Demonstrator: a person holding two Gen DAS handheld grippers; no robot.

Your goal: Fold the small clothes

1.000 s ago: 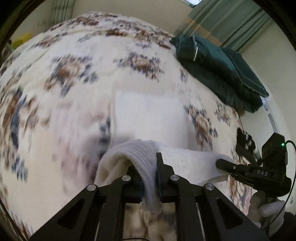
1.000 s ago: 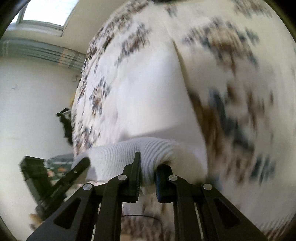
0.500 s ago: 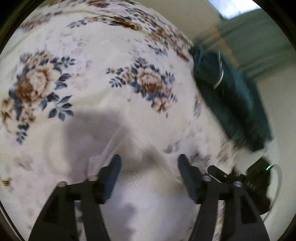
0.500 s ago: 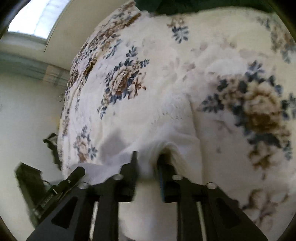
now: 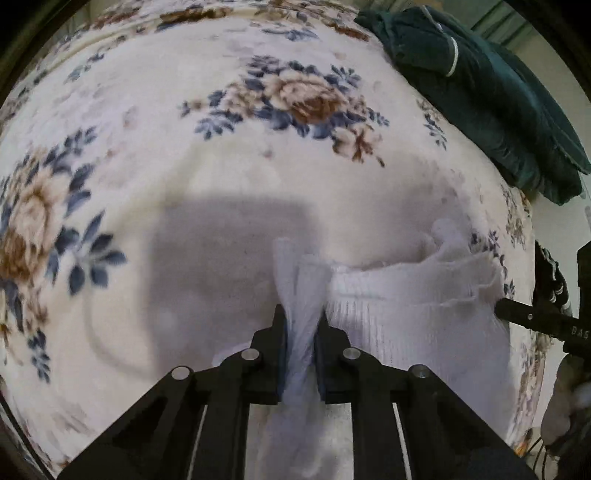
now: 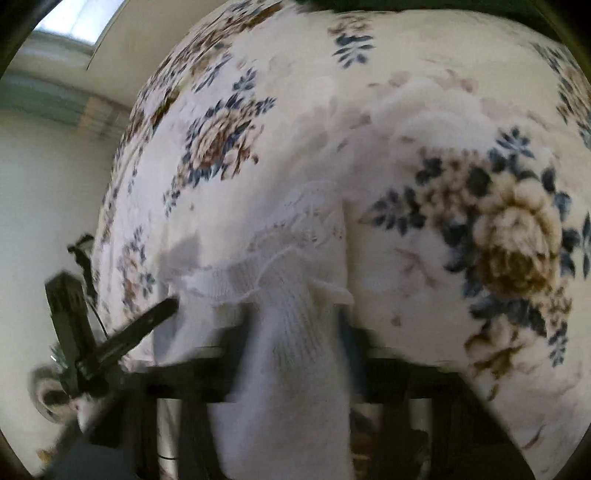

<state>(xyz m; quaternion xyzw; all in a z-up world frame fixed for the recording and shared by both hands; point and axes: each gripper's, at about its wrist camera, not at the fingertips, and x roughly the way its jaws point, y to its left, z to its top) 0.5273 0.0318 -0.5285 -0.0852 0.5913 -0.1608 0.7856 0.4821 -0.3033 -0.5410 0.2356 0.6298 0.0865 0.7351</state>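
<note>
A small white knit garment lies on the floral blanket. My left gripper is shut on a bunched corner of the garment, which sticks up between the fingers. In the right wrist view the garment runs between the blurred fingers of my right gripper, which stand apart on either side of the cloth. The right gripper also shows at the right edge of the left wrist view. The left gripper shows at the lower left of the right wrist view.
A dark green folded cloth lies at the far right of the blanket. A white wall and a window are to the left in the right wrist view.
My left gripper opened, then closed again on a corner of the garment. My right gripper's jaws have spread apart around the cloth. Both grippers have dropped closer to the blanket.
</note>
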